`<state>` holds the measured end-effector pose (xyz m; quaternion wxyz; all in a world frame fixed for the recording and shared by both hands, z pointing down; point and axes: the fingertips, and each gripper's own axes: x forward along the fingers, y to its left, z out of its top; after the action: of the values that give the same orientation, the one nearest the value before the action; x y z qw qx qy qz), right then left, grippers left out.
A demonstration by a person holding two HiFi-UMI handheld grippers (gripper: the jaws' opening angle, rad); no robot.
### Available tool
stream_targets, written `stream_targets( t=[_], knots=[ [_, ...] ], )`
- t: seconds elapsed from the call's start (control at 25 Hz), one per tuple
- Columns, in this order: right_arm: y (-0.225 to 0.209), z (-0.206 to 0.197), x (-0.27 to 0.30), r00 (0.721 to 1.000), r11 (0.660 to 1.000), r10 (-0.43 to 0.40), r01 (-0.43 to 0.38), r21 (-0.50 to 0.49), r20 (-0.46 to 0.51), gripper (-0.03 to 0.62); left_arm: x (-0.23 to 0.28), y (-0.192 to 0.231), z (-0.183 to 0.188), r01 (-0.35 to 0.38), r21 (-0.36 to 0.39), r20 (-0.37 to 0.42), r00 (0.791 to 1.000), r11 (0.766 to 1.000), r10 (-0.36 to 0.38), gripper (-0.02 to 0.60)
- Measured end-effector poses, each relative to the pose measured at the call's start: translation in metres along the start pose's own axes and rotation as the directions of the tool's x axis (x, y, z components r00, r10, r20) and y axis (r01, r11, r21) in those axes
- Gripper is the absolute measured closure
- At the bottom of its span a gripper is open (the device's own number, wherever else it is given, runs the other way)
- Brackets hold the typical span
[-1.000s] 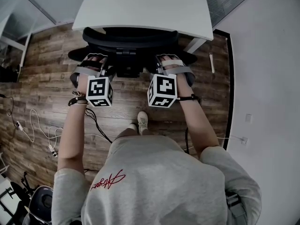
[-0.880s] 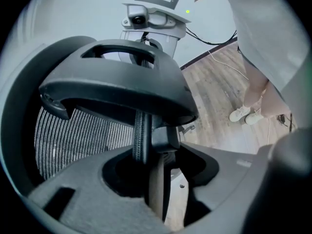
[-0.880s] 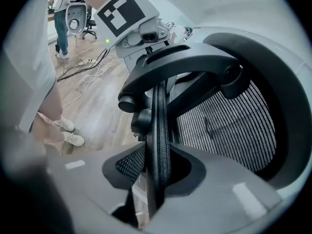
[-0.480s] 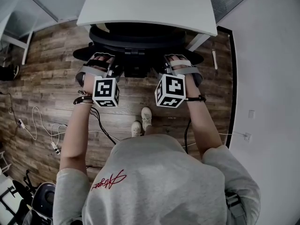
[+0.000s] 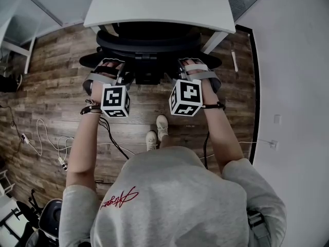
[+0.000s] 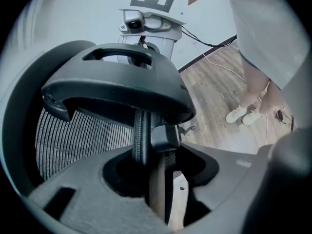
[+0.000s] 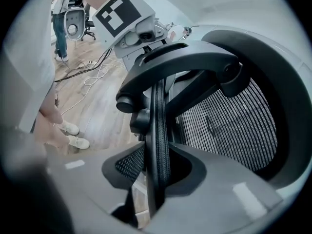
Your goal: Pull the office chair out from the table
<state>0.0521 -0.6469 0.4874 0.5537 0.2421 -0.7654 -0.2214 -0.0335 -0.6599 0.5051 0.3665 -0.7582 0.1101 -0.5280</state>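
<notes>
Here, left gripper (image 5: 110, 69), right gripper (image 5: 188, 67), both clamped on office chair (image 5: 149, 39) backrest

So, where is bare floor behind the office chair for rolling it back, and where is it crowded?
Bare planks lie between the office chair and the shoes. Crowded: cables left of the shoes, another cable right of them.
</notes>
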Motion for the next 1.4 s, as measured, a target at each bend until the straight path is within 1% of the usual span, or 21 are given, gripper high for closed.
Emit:
stream_targets(
  t=[0.24,0.36,0.56,0.72,0.88,1.12,1.24,1.28,1.32,1.4],
  knots=[
    [0.016,0.004,-0.012,1.0,1.0,-0.004,0.004,0.002,0.0,0.48,-0.012,-0.013,0.007,-0.028,0.036,0.018,0.999,0.999,0.028,0.387],
    [0.022,0.008,-0.015,1.0,1.0,0.0,0.0,0.011,-0.005,0.479,-0.017,-0.019,0.007,-0.026,0.044,0.025,0.999,0.999,0.025,0.388],
    [0.033,0.018,-0.02,1.0,1.0,-0.017,0.017,0.014,-0.016,0.48,-0.027,-0.028,0.003,-0.026,0.054,0.034,0.999,0.998,0.024,0.387],
    [0.032,0.021,-0.021,1.0,1.0,-0.016,0.016,0.017,-0.014,0.484,-0.028,-0.027,0.001,-0.023,0.06,0.04,0.999,0.998,0.02,0.387],
    [0.024,0.008,-0.019,1.0,1.0,-0.016,0.016,0.02,-0.012,0.484,-0.019,-0.017,0.008,-0.026,0.077,0.048,0.999,0.997,0.022,0.388],
    [0.019,0.005,-0.018,1.0,1.0,-0.024,0.024,0.018,-0.01,0.484,-0.015,-0.011,0.009,-0.06,0.102,0.046,0.997,0.993,0.055,0.392],
    [0.018,0.003,-0.018,1.0,1.0,-0.017,0.017,0.018,-0.01,0.485,-0.014,-0.008,0.011,-0.091,0.124,0.048,0.995,0.988,0.085,0.396],
    [0.016,0.0,-0.018,1.0,1.0,-0.014,0.014,0.018,-0.009,0.485,-0.012,-0.005,0.011,-0.104,0.134,0.049,0.994,0.985,0.098,0.402],
    [0.014,-0.002,-0.017,1.0,1.0,-0.012,0.012,0.017,-0.008,0.485,-0.009,-0.002,0.012,-0.116,0.143,0.05,0.993,0.983,0.11,0.424],
    [0.012,-0.005,-0.015,1.0,1.0,-0.011,0.011,0.012,-0.005,0.485,-0.007,0.001,0.014,-0.131,0.154,0.057,0.991,0.979,0.123,0.437]
  ],
)
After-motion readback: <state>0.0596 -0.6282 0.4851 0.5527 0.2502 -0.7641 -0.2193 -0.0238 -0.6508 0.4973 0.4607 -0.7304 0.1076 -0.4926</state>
